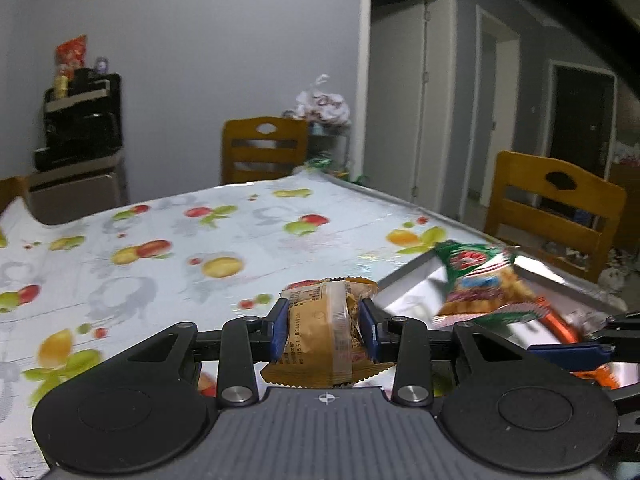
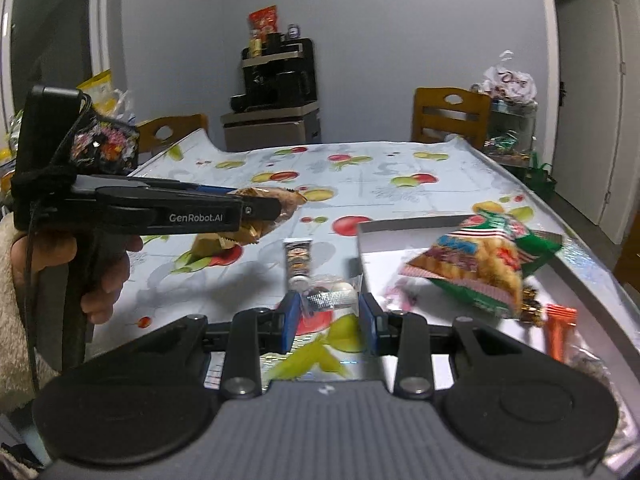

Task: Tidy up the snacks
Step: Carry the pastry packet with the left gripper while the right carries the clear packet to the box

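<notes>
My left gripper [image 1: 324, 328] is shut on a brown snack packet [image 1: 320, 340] and holds it above the fruit-print table; it also shows in the right wrist view [image 2: 272, 204]. My right gripper [image 2: 328, 322] is open and empty, low over the table beside the white tray [image 2: 400, 226]. A green and orange chip bag [image 2: 480, 264] is blurred just over the tray; it shows in the left wrist view [image 1: 484, 284] too. A small tube snack [image 2: 298, 260] and a clear packet with round sweets [image 2: 332, 294] lie just beyond my right fingers. An orange packet [image 2: 560, 330] lies in the tray.
Another brown packet [image 2: 208, 246] lies on the table under the left gripper. Wooden chairs [image 1: 264, 148] [image 1: 552, 208] stand at the far and right table edges. A cabinet with a coffee machine [image 2: 276, 80] is against the back wall.
</notes>
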`<action>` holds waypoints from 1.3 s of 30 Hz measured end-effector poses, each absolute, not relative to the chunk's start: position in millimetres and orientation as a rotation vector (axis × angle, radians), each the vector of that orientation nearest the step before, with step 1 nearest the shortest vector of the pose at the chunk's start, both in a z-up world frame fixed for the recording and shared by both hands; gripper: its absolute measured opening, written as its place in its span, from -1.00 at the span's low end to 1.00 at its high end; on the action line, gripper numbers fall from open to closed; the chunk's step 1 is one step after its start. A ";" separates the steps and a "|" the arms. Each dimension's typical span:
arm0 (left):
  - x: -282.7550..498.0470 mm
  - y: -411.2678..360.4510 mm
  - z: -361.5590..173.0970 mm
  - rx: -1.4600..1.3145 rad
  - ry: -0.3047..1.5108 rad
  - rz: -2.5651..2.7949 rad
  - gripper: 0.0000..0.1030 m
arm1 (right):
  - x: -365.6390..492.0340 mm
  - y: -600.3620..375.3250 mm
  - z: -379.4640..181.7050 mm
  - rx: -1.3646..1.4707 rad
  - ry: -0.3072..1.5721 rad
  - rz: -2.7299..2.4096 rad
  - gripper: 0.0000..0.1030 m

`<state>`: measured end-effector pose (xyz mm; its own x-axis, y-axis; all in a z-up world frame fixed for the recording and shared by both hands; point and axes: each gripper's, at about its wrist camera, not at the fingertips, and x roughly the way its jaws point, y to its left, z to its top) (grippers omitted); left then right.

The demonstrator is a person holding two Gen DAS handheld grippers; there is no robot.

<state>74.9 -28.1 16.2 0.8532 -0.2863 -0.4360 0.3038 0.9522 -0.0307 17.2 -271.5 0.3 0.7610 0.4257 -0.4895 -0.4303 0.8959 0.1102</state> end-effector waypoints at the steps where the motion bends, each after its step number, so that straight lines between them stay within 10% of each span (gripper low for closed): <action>1: 77.0 -33.4 16.1 0.041 0.454 -0.318 -0.26 | 17.0 -275.9 0.3 -0.005 0.529 0.457 -0.37; 39: 126.8 -138.6 -17.1 0.175 0.556 -0.450 -0.22 | 42.5 -341.2 -32.1 0.060 0.671 0.321 -0.37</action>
<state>126.8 -138.6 -17.1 0.7554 -0.3636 -0.5451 0.4568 0.8886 0.0403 42.5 -341.2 -32.1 0.7356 0.3116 -0.6015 -0.2730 0.9490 0.1578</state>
